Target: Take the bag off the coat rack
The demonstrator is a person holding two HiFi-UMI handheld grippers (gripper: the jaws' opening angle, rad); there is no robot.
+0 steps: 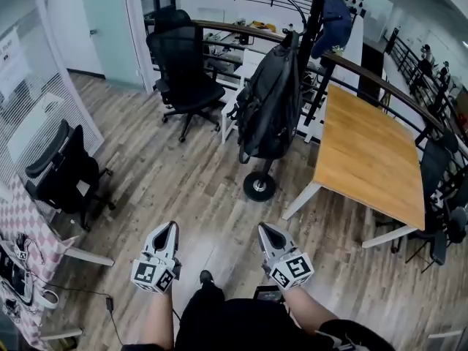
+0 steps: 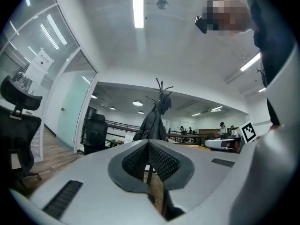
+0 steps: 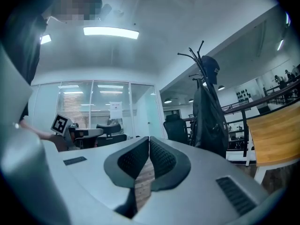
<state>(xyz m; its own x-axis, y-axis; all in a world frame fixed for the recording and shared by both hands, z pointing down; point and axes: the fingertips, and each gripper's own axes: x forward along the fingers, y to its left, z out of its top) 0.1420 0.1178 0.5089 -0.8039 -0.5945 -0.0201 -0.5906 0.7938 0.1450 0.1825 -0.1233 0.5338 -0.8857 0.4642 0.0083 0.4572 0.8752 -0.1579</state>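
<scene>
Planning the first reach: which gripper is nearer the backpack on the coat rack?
Right. The right gripper is in line with the backpack; the left gripper sits farther left.

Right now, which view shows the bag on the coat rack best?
The head view: the whole black bag hangs on the coat rack, unobstructed. The right gripper view shows the bag dark and side-on, its bottom hidden; the left gripper view shows the bag small and distant.

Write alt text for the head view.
A dark backpack hangs on a coat rack beside a wooden table, a blue cap hooked above it. In the foreground the left gripper and right gripper are shut and empty, well short of the rack.
</scene>
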